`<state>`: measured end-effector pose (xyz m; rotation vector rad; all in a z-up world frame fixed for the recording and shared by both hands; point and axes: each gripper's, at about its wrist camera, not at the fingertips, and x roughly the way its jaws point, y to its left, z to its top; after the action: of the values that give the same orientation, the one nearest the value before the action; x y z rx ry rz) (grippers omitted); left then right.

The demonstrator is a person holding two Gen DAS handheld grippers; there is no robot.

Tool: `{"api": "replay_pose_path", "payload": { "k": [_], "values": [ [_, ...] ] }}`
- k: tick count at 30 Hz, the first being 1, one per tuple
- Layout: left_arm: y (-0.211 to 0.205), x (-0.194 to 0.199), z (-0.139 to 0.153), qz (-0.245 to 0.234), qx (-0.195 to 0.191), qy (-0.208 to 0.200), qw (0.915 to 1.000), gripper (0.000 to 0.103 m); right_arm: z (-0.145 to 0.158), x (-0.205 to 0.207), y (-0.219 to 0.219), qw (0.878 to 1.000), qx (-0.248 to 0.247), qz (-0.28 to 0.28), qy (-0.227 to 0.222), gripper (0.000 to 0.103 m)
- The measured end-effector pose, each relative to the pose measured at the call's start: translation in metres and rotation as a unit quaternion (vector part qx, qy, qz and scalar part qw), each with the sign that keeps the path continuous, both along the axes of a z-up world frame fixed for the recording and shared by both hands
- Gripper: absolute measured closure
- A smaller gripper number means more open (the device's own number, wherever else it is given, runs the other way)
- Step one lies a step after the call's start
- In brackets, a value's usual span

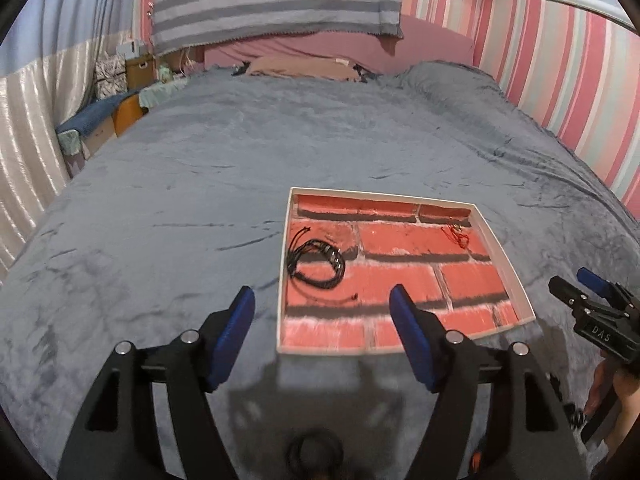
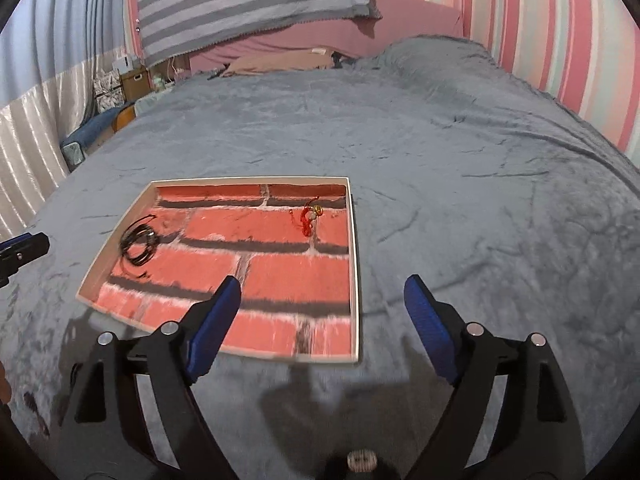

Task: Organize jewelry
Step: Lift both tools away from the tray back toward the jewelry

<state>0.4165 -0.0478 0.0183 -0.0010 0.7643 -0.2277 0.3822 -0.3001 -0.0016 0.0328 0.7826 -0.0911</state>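
Observation:
A shallow white-rimmed tray (image 1: 505, 254) with a red brick-pattern floor lies on the grey bedspread. A coiled black cord bracelet (image 1: 317, 264) rests in its left part, and a small red cord piece with a gold bead (image 1: 457, 235) lies near its far right corner. My left gripper (image 1: 322, 300) hovers open above the tray's near left edge, nothing between its blue pads. In the right wrist view the tray (image 2: 355, 264), the black bracelet (image 2: 138, 245) and the red piece (image 2: 309, 218) show again. My right gripper (image 2: 322, 292) stands open over the tray's near right corner, holding nothing.
The grey bedspread (image 1: 240, 152) stretches wide on all sides of the tray. A pink pillow (image 1: 304, 66) lies at the headboard. Boxes and a chair (image 1: 120, 92) stand past the bed's left side. A pink striped wall (image 2: 560, 52) runs along the right.

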Motion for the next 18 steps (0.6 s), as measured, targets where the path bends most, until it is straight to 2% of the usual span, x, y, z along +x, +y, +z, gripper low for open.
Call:
{"api": "replay_pose_path", "payload": {
  "k": [2, 3, 4, 9, 16, 17, 18],
  "values": [
    [0.003, -0.024, 0.005, -0.003, 0.002, -0.010, 0.9999, 0.030, 0.009, -0.023, 0.005, 1.000, -0.006, 0.001, -0.015, 0.015],
    [0.005, -0.035, 0.007, -0.002, 0.001, -0.015, 0.9999, 0.022, 0.013, -0.035, 0.008, 1.000, -0.013, 0.002, -0.023, 0.014],
    [0.007, -0.049, 0.010, -0.001, 0.000, -0.022, 0.9998, 0.020, 0.015, -0.044, 0.010, 0.999, -0.019, 0.003, -0.029, 0.013],
    [0.012, -0.104, 0.011, -0.001, 0.001, -0.042, 0.9991, 0.020, 0.025, -0.105, 0.019, 0.998, -0.042, 0.004, -0.054, 0.011],
    [0.013, -0.175, -0.002, 0.004, 0.004, -0.047, 0.9989, 0.020, 0.013, -0.179, 0.021, 0.997, -0.052, -0.004, -0.063, 0.011],
    [0.014, -0.183, -0.005, 0.004, 0.004, -0.047, 0.9989, 0.018, 0.011, -0.185, 0.022, 0.996, -0.055, -0.005, -0.064, 0.011],
    [0.014, -0.191, -0.008, 0.005, 0.005, -0.047, 0.9989, 0.010, 0.007, -0.194, 0.021, 0.996, -0.058, -0.007, -0.065, 0.011]
  ]
}}
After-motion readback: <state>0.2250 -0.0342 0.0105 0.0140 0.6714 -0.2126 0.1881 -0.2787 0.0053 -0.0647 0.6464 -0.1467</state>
